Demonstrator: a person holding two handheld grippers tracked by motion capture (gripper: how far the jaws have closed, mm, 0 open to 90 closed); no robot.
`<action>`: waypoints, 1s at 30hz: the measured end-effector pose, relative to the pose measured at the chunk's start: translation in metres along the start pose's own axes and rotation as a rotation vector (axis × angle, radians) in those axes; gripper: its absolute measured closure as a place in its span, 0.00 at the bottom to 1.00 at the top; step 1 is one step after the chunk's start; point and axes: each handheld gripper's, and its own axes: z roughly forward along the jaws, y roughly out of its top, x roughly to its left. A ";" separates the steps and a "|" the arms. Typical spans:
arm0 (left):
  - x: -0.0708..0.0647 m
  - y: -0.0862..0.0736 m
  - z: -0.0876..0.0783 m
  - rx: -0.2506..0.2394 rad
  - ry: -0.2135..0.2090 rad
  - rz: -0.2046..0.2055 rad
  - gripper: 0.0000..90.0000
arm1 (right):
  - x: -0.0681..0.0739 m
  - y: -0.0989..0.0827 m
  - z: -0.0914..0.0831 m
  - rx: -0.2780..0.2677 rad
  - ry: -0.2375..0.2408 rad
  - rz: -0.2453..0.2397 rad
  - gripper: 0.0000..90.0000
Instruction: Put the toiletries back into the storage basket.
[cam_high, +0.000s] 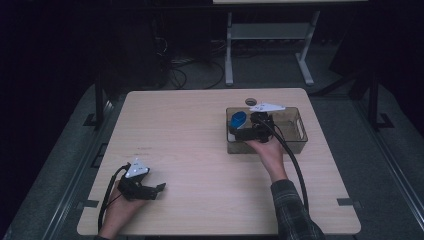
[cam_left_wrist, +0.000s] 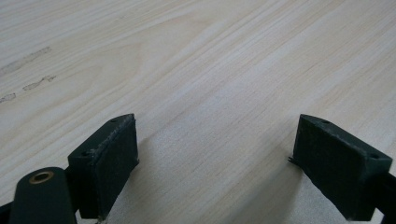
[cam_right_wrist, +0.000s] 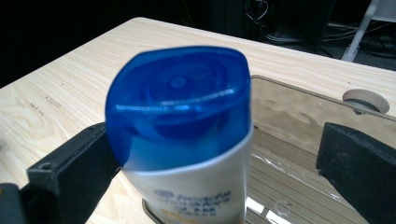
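Two claws on view. Right claw (cam_right_wrist: 210, 163) spread wide around white bottle (cam_right_wrist: 196, 186) with blue cap (cam_right_wrist: 180, 102), left pad touching bottle, right pad well apart; poised over left end of clear bin (cam_high: 295, 125) at far right of tabletop (cam_high: 200, 150). Left claw (cam_high: 157, 190) released, gripping nothing, resting low at near left of tabletop. Round grommet (cam_high: 251, 102) just beyond bin.
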 end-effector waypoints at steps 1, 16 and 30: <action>0.000 0.000 0.000 0.000 0.000 0.000 0.14 | 0.000 0.000 -0.001 0.007 -0.002 0.000 0.00; 0.000 0.000 0.000 0.000 0.000 0.000 0.14 | -0.004 -0.009 -0.027 0.000 -0.010 -0.024 0.00; 0.000 0.000 0.000 -0.003 0.001 0.000 0.14 | -0.012 -0.027 -0.057 -0.041 -0.034 -0.011 0.00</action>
